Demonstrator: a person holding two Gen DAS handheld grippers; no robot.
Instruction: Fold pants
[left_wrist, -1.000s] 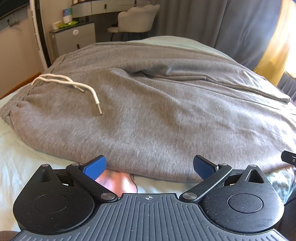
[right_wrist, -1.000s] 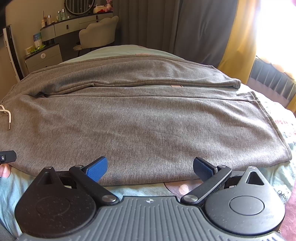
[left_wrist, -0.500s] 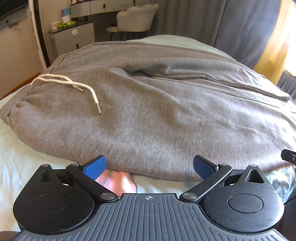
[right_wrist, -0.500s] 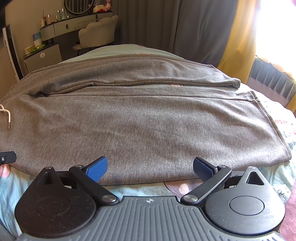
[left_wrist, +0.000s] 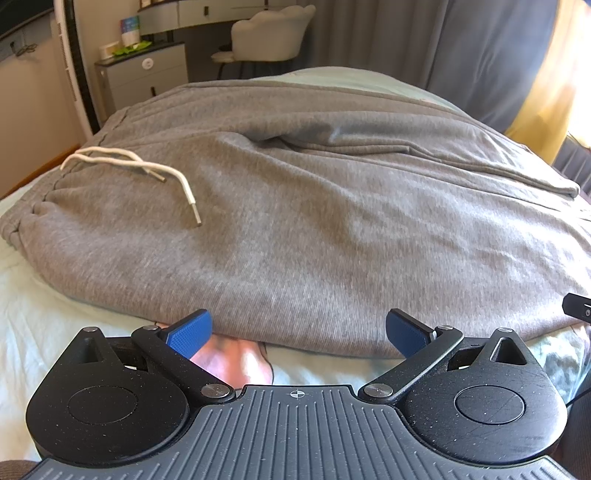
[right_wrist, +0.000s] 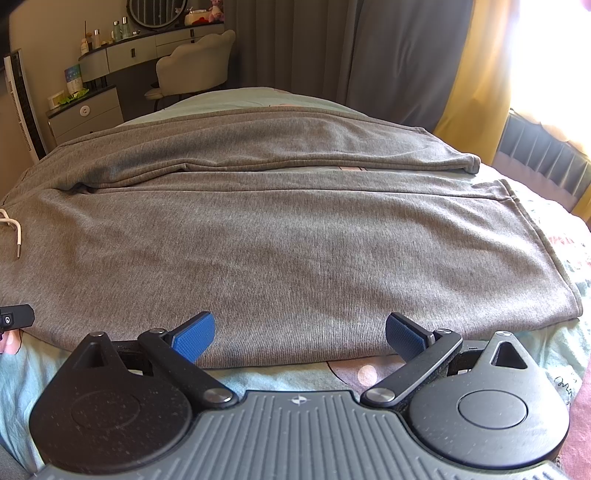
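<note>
Left wrist view: the left gripper is released, its blue ribbed pads spread wide and holding nothing. Both pads sit just at the near edge of the grey knit sweatpants, which lie spread across a bed with a pale mint printed sheet. The waistband end of the pants is at the left, where a white drawstring cord with metal tips lies loose on the fabric. A pink print on the sheet shows between the pads, just under the pants' edge. Behind the bed stand a cream shell-backed chair and a grey drawer cabinet, with dark grey curtains to the right.

Right wrist view: the right gripper is likewise released, its blue pads wide apart and grasping nothing, resting at the near edge of the same pants. From here the two legs run to the right, the far leg lying beyond the near one, with the cuffs near the bed's right side. A yellow curtain hangs by the bright window.
</note>
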